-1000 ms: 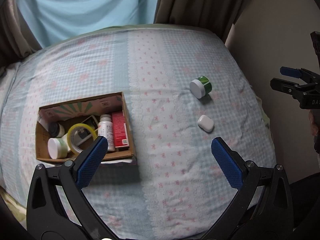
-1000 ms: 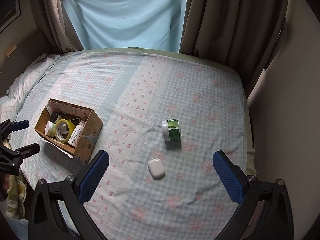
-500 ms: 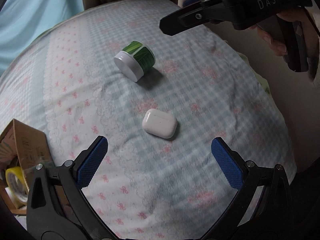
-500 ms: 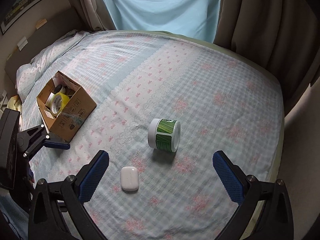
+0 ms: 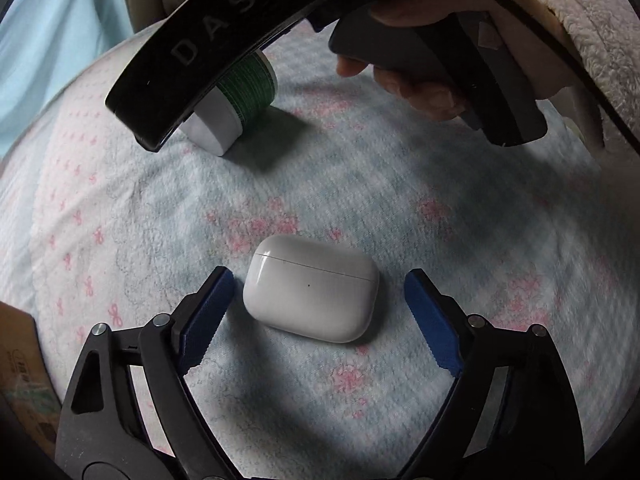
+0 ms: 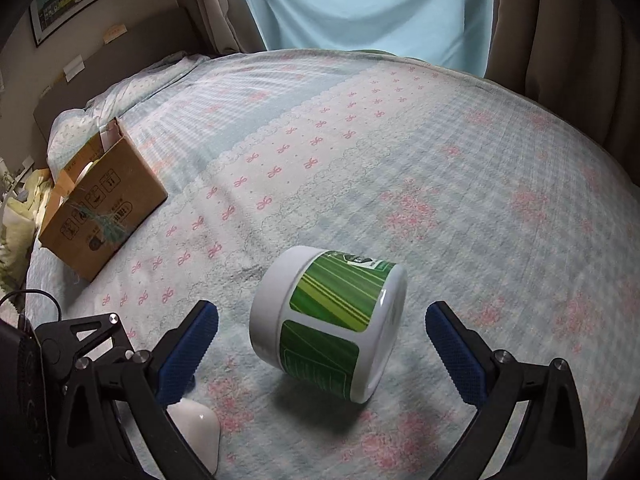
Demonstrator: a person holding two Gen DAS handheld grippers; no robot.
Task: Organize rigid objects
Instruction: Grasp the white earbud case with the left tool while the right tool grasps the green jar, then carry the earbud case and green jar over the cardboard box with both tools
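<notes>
A white earbud case (image 5: pixel 312 288) lies on the bed between the blue pads of my left gripper (image 5: pixel 316 316). The jaws are closing, with a gap still on both sides of the case. A white jar with a green label (image 6: pixel 328 324) lies on its side between the pads of my right gripper (image 6: pixel 322 352), which stands open and clear of it. In the left wrist view the jar (image 5: pixel 236 96) is partly hidden behind the right gripper's black body. The case's corner (image 6: pixel 196 424) shows by the right gripper's left finger.
An open cardboard box (image 6: pixel 104 208) holding several items sits on the bed at the left. A hand in a fluffy pink sleeve (image 5: pixel 588 28) grips the right tool's handle. The checked bedspread (image 6: pixel 400 140) stretches back to curtains. Bedding is bunched beside the box.
Both grippers have dropped close to the bed. The left one now straddles the earbud case with narrower jaws. The right one now straddles the jar.
</notes>
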